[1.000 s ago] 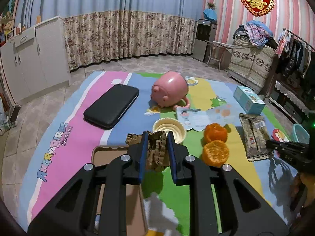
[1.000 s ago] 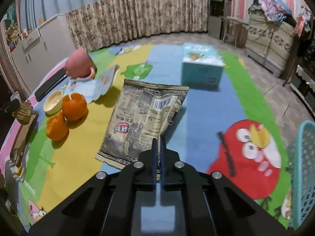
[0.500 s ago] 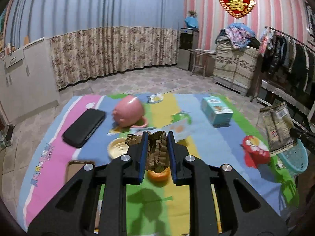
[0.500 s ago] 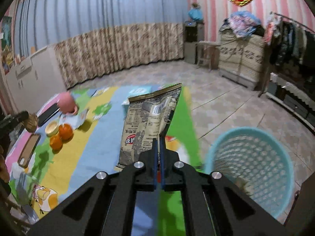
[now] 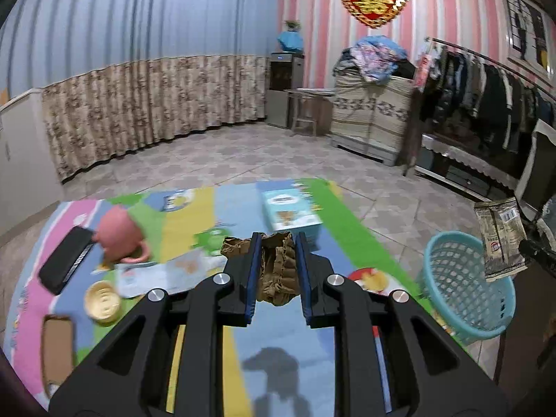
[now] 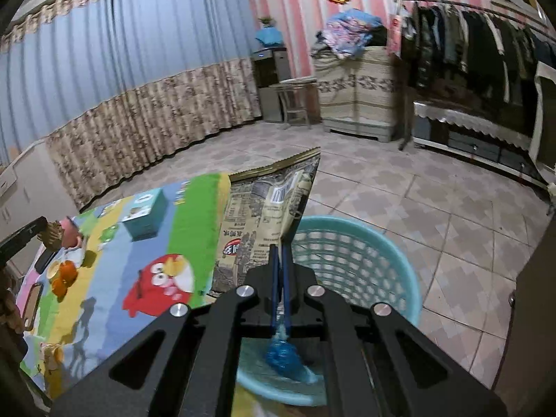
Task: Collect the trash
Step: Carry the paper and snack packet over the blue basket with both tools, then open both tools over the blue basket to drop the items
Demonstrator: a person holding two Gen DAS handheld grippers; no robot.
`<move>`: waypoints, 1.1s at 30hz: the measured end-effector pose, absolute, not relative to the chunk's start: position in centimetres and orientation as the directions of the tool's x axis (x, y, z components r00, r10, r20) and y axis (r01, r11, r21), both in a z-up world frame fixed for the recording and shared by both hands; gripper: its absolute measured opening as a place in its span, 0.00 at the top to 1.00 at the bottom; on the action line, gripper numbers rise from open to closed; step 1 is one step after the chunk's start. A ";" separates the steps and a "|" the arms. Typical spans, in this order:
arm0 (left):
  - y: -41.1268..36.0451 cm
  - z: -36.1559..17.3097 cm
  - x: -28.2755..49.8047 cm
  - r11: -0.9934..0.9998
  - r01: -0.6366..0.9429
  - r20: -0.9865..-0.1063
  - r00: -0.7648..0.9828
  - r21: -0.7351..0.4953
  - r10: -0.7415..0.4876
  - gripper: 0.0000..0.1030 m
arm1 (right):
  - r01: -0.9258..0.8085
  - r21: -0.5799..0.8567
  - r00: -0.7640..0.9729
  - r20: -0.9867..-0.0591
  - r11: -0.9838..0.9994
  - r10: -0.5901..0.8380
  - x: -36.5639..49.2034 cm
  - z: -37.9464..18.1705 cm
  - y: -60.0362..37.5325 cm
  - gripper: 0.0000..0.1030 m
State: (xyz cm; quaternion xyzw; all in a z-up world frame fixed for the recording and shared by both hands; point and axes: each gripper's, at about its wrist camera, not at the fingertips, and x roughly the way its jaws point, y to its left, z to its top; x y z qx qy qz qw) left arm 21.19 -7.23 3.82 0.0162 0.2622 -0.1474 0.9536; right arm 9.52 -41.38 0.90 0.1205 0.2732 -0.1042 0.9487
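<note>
Crinkly foil snack bag (image 6: 264,222) pinched by R gripper (image 6: 280,253) over mesh plastic basket (image 6: 365,260); L gripper (image 5: 277,243) clamps crumpled brown paper (image 5: 276,271).

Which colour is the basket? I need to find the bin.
Light teal, an open mesh basket on the tiled floor beside the mat; clearest in the right wrist view.

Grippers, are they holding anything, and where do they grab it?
The left gripper squeezes crumpled brown paper around its middle. The right gripper pinches the snack bag at its bottom edge.
</note>
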 end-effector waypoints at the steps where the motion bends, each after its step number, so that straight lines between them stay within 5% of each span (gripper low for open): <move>1: -8.6 3.7 21.3 0.950 0.308 -0.505 0.814 -0.044 -0.287 0.82 | 0.269 0.179 0.829 -0.544 0.946 -0.133 9.3 0.7 -41.9 0.97; 33: -33.2 -2.0 22.7 0.776 0.624 -0.595 0.589 -0.095 -0.547 0.80 | 0.393 0.232 0.767 -0.616 0.890 -0.179 9.0 -3.5 -48.4 0.98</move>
